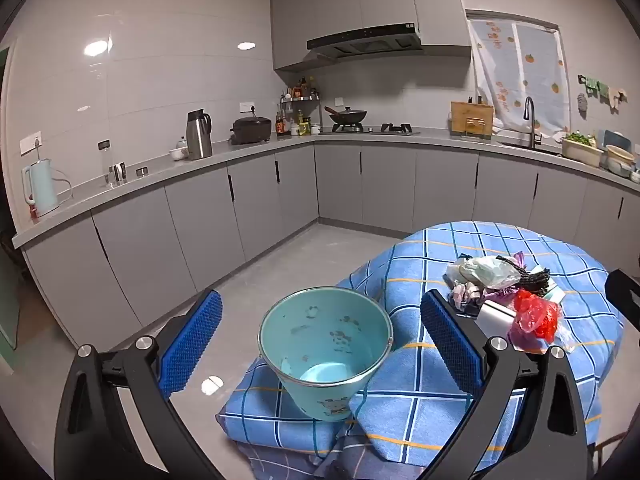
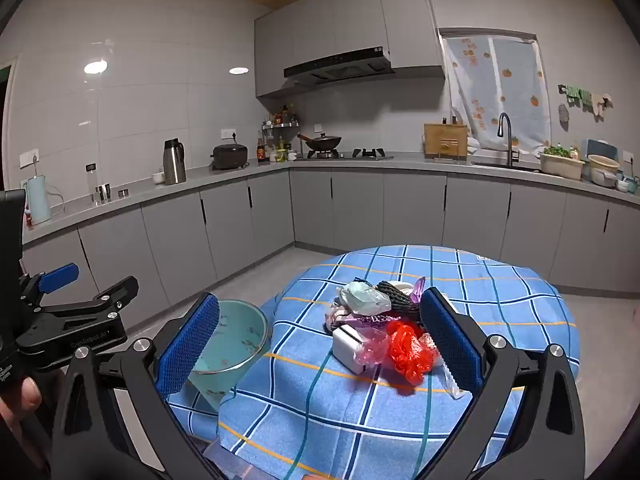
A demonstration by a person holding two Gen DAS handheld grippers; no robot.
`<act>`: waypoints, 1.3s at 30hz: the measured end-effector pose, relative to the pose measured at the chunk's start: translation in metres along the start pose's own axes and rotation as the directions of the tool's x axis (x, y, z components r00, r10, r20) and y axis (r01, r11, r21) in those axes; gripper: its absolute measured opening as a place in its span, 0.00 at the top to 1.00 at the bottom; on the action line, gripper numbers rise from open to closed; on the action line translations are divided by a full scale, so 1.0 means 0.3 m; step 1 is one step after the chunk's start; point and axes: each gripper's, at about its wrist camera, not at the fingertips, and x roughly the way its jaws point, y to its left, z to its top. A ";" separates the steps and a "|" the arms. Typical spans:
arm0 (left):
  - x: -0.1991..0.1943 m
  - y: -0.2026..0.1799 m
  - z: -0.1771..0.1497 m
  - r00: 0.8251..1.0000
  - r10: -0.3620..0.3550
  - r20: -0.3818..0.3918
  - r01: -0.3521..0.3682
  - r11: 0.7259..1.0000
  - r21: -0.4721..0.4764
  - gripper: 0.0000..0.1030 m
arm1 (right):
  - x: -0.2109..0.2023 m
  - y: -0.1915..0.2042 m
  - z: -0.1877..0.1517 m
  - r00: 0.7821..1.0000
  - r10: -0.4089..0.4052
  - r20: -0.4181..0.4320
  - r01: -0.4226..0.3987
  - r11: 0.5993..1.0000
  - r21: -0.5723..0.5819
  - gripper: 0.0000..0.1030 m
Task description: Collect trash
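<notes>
A teal metal bucket (image 1: pixel 326 350) stands empty on a lower surface draped in blue checked cloth, between the wide-apart fingers of my left gripper (image 1: pixel 324 336), untouched by them. A trash pile (image 1: pixel 504 296) lies on the round table: a red plastic bag (image 1: pixel 534 318), a white box (image 1: pixel 496 316), crumpled pale wrappers and a dark braided piece. In the right wrist view my right gripper (image 2: pixel 320 334) is open in front of the trash pile (image 2: pixel 384 320), with the red bag (image 2: pixel 410 350) and white box (image 2: pixel 348 344) between its fingers, not touched. The bucket (image 2: pixel 230 344) shows partly behind the left pad.
The round table with blue checked cloth (image 2: pixel 400 420) fills the foreground. Grey kitchen cabinets and a counter (image 1: pixel 240 156) run around the room, with a kettle, a flask, a wok and a sink. The left gripper's body (image 2: pixel 68 320) and a hand show at the right view's left edge.
</notes>
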 end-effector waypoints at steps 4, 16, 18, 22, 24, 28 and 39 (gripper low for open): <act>0.000 0.000 0.000 1.000 -0.003 0.002 0.003 1.000 -0.002 0.05 | 0.004 -0.002 -0.002 1.000 0.002 -0.001 -0.002 1.000 0.007 0.04; 0.003 0.002 0.008 1.000 -0.005 0.008 0.005 1.000 -0.002 0.05 | 0.013 -0.023 -0.005 1.000 -0.004 0.001 0.004 1.000 0.012 0.04; -0.005 0.010 0.009 1.000 -0.003 0.009 0.003 1.000 -0.003 0.05 | 0.011 -0.023 -0.005 1.000 -0.006 0.002 0.006 1.000 0.009 0.04; -0.010 0.017 0.011 1.000 -0.004 0.012 0.004 1.000 -0.004 0.05 | 0.034 -0.022 -0.026 1.000 -0.009 -0.001 0.009 1.000 0.012 0.04; -0.007 0.006 0.005 1.000 -0.006 0.012 0.006 1.000 -0.001 0.05 | 0.034 -0.025 -0.027 1.000 -0.011 -0.001 0.011 1.000 0.013 0.04; -0.008 0.007 0.005 1.000 -0.006 0.013 0.006 1.000 -0.001 0.05 | 0.029 -0.029 -0.021 1.000 -0.015 0.001 0.015 1.000 0.016 0.04; -0.009 0.007 0.007 1.000 -0.006 0.016 0.006 1.000 0.000 0.05 | 0.027 -0.038 -0.019 1.000 -0.020 -0.002 0.020 1.000 0.019 0.04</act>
